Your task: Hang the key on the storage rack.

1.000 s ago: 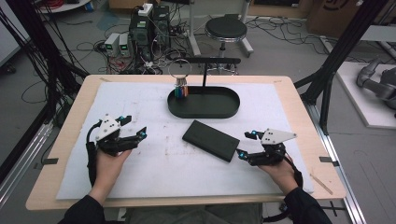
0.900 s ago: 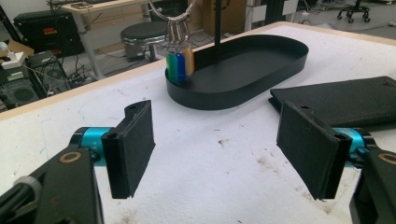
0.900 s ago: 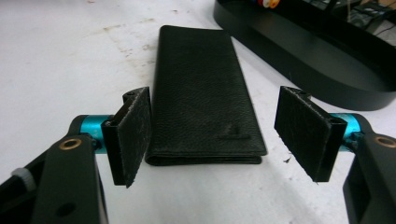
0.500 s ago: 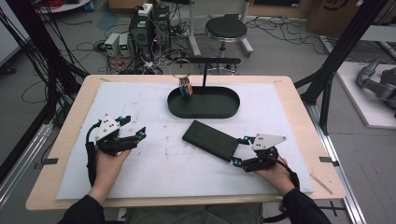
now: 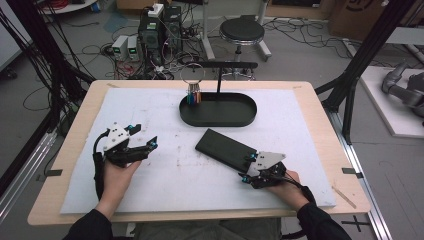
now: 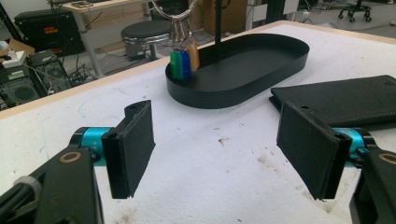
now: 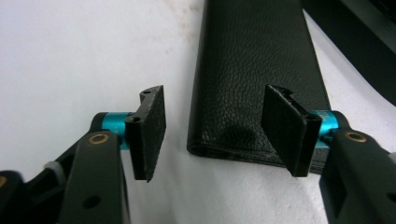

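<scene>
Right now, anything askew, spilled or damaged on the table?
Nothing spilled or broken. The black wallet lies flat but diagonal to the table edges, one end between the right gripper's open, closing jaws. The white mat carries dark scuff marks. Colored key tags hang into the tray.

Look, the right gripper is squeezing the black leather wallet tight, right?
Not quite. In the right gripper view the right gripper has its jaws apart around the near end of the black leather wallet; they have just been closing, but neither pad presses on it.
</scene>
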Demonstrator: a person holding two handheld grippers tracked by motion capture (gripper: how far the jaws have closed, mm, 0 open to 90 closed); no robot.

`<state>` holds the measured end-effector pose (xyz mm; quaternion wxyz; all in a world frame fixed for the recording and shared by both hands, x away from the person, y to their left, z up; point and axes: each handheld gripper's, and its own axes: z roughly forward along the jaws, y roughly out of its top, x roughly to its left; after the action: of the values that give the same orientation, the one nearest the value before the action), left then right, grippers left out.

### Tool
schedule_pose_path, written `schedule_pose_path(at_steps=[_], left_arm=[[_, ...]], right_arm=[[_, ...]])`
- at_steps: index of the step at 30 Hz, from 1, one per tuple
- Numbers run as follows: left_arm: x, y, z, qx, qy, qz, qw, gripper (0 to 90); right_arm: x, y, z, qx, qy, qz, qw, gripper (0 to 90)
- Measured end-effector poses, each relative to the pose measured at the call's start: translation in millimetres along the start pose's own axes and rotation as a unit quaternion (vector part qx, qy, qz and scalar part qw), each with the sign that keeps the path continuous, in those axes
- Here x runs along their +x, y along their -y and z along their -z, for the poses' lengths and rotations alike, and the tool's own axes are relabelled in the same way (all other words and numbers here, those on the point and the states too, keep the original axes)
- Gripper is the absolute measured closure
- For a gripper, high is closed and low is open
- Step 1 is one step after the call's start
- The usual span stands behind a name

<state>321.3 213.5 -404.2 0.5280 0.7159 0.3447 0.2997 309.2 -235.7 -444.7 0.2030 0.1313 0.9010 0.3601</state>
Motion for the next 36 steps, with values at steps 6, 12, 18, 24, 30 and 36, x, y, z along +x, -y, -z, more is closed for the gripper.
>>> schedule_pose_path(at_steps=[6,12,18,24,30,36], left_arm=[[-1.0,0.5,-1.3,0.002,0.003,-0.001,1.0000,27.4],[-2.0,0.9,-2.3,0.003,0.005,0.001,1.0000,27.4],[-3.8,1.1,-3.5,0.004,0.009,0.001,0.9999,27.4],[-5.1,1.0,-3.7,0.004,0.011,0.000,0.9999,27.4],[-6.0,0.9,-4.5,0.003,0.015,-0.001,0.9999,27.4],[-13.5,-1.8,-9.1,-0.001,0.033,-0.012,0.9994,27.4]], right_arm=[[4.1,0.7,-1.7,0.007,0.034,0.040,0.9986,52.6],[6.0,0.9,-1.6,0.008,0.040,0.054,0.9977,61.5],[8.3,-1.3,3.4,0.001,0.041,0.068,0.9969,79.7],[4.1,-3.9,12.6,-0.024,0.035,0.046,0.9980,82.2],[-3.9,-6.6,27.5,-0.069,0.027,0.023,0.9970,83.1],[-10.2,-9.2,40.3,-0.116,0.001,-0.004,0.9932,83.2]])
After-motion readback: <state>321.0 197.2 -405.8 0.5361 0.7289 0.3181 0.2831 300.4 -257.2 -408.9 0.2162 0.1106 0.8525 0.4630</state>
